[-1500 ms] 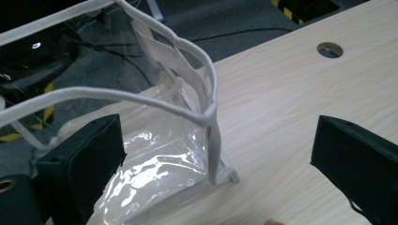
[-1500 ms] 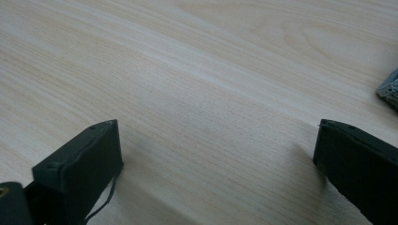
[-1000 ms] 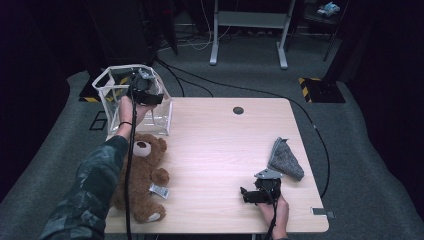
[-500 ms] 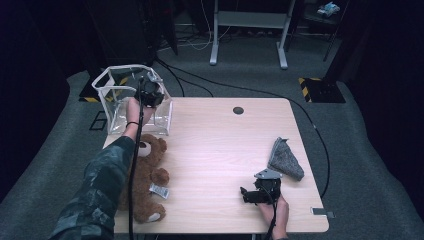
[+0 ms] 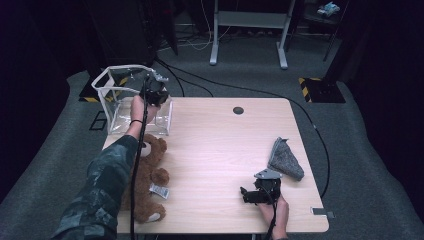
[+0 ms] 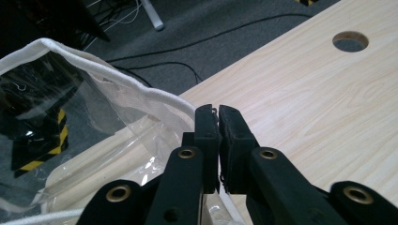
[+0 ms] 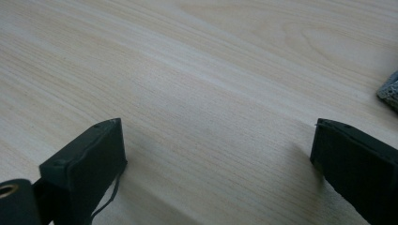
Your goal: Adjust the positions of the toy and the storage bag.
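- Our left tongs [image 6: 218, 112] had just been closing; jaws pinched the white rim of the clear bag [image 5: 116, 95] at the surface's [image 5: 215, 145] far-left corner.
- Our right tongs [image 5: 246, 194] sat wide, empty, near-right, beside the grey cloth [image 5: 285, 159].

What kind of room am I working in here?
Probably a lab or studio set up for recording: a light wooden table on grey carpet, loose cables across the floor, black-and-yellow hazard tape, and dark surroundings.
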Tool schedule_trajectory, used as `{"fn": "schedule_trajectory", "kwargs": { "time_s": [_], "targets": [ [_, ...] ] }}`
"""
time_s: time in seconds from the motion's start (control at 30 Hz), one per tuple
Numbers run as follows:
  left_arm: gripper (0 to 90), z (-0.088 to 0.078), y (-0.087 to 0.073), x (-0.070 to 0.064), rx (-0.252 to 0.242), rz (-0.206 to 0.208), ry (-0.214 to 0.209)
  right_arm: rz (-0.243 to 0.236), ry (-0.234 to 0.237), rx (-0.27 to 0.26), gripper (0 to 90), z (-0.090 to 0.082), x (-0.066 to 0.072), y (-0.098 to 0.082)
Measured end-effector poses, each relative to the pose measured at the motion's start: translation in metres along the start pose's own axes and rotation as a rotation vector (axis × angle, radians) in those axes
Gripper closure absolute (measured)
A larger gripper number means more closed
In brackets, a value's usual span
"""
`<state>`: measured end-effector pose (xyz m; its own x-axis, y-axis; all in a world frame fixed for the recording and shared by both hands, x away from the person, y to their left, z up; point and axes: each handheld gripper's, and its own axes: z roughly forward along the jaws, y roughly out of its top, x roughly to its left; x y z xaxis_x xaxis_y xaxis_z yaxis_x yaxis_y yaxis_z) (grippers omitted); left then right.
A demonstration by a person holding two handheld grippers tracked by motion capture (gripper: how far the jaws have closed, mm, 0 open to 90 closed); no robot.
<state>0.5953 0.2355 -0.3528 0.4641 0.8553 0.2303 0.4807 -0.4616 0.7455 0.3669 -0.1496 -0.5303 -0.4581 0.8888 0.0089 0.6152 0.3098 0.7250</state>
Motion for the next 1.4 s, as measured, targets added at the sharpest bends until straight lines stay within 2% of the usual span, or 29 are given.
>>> {"fn": "schedule_trajectory", "kwargs": {
  "time_s": [0.13,0.17,0.2,0.23,0.27,0.33,0.43,0.5,0.6,0.7,0.83,0.87,1.27,1.4],
  "targets": [
    [86.9,0.002,0.001,-0.004,0.024,-0.008,0.025,0.0,0.0,0.0,2.7,0.0,0.0,0.0],
    [86.2,0.003,0.002,-0.006,0.05,-0.003,0.044,0.0,0.0,0.0,2.7,0.0,0.0,0.0],
    [83.9,0.003,0.002,-0.006,0.05,-0.003,0.044,0.0,0.0,0.0,2.7,0.0,0.0,0.0],
    [81.0,0.004,0.002,-0.007,0.074,0.014,0.06,0.0,0.0,0.0,2.8,0.0,0.0,0.0],
    [80.4,0.005,0.001,-0.006,0.078,0.003,0.069,-0.001,0.0,0.0,2.8,0.0,0.0,0.0],
    [83.7,0.006,0.001,-0.006,0.086,-0.002,0.082,-0.001,0.0,0.0,2.8,0.0,0.0,0.0],
    [86.7,0.007,-0.001,-0.004,0.069,-0.011,0.071,-0.001,0.0,0.0,2.8,0.0,0.0,0.0],
    [87.0,0.007,-0.001,-0.006,0.063,-0.007,0.067,0.001,0.0,0.0,2.8,0.0,0.0,0.0],
    [87.2,0.006,0.001,-0.007,0.05,0.01,0.04,0.0,0.0,0.0,2.8,0.0,0.0,0.0],
    [87.1,0.007,0.005,-0.016,0.032,0.034,0.014,0.0,0.0,0.0,2.8,0.0,0.0,0.0],
    [87.1,0.009,0.008,-0.023,0.023,0.047,-0.004,-0.001,0.0,0.0,2.9,0.0,0.0,0.0],
    [87.1,0.009,0.01,-0.027,0.02,0.057,-0.021,0.0,0.0,0.0,2.9,0.0,0.0,0.0],
    [87.1,0.011,0.021,-0.051,-0.007,0.103,-0.087,0.002,-0.002,-0.001,2.9,0.0,0.0,0.0],
    [87.1,0.011,0.023,-0.058,-0.015,0.105,-0.107,0.002,-0.003,-0.001,2.9,0.0,0.0,0.0]
  ]
}}
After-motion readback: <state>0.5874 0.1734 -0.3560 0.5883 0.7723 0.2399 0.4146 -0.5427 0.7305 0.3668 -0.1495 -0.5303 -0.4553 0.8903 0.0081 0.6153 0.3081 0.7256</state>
